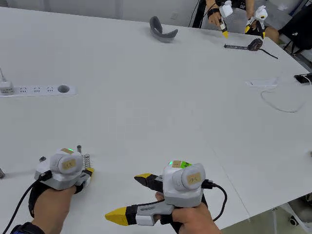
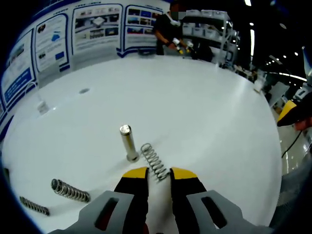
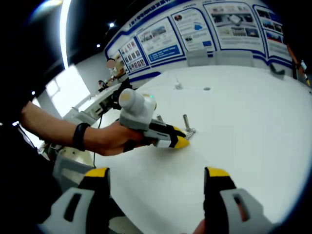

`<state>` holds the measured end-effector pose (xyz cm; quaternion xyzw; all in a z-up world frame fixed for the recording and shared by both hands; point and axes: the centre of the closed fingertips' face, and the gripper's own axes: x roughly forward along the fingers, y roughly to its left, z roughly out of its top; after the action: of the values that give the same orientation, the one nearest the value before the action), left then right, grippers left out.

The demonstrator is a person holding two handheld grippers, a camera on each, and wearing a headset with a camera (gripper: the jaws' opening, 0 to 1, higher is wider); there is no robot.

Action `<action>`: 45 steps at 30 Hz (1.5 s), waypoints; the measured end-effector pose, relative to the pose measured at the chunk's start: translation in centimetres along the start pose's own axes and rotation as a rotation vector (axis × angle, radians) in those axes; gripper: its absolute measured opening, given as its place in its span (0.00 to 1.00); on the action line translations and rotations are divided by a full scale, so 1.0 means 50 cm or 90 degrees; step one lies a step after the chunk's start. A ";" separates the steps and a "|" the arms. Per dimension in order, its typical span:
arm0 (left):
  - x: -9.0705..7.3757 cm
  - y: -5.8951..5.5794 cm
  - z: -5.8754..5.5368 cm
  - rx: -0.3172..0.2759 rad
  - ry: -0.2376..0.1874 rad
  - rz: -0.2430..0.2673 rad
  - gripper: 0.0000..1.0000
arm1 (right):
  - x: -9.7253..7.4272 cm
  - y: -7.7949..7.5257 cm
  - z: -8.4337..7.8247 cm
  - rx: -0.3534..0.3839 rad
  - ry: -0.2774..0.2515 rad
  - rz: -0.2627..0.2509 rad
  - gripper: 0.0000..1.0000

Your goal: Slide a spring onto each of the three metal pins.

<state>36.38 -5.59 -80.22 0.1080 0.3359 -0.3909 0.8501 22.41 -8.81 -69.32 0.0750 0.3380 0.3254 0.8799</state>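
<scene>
**Left gripper (image 2: 159,174) fingers (image 2: 135,174) pinch a coil spring (image 2: 153,160) by its near end, just beside the upright metal pin (image 2: 127,142); right gripper (image 3: 156,173) is wide open and empty.**
The spring looks light, thin-wired and bendy, so it will likely buckle or flick out if squeezed hard. Best held low on its side, leaving the far opening free for the pin top. The pin looks stiff and slick, and a nudge may tip it. Two spare springs (image 2: 70,190) lie on the counter (image 1: 161,112), which is white and smooth, so small parts may roll. Farther off are a power strip (image 1: 36,90) and a grey curved piece (image 1: 162,29). Another person (image 2: 168,29) is at the far edge, by the poster wall (image 2: 97,24).
</scene>
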 end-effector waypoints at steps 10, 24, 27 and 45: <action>-0.007 0.020 -0.006 0.004 0.005 0.015 0.11 | 0.004 0.006 -0.003 -0.002 0.005 0.005 0.80; -0.044 0.031 -0.039 0.032 0.018 0.010 0.11 | 0.007 0.012 -0.001 -0.006 0.007 0.009 0.80; -0.042 0.033 -0.039 0.027 0.016 0.010 0.13 | 0.011 0.015 -0.002 -0.008 0.010 0.011 0.80; -0.063 0.031 -0.049 0.034 0.021 0.001 0.10 | 0.018 0.024 0.002 0.002 0.009 0.016 0.79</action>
<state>34.86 -1.58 -80.13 0.1376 0.3391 -0.3974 0.8415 22.34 -7.32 -69.30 0.0787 0.3436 0.3366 0.8732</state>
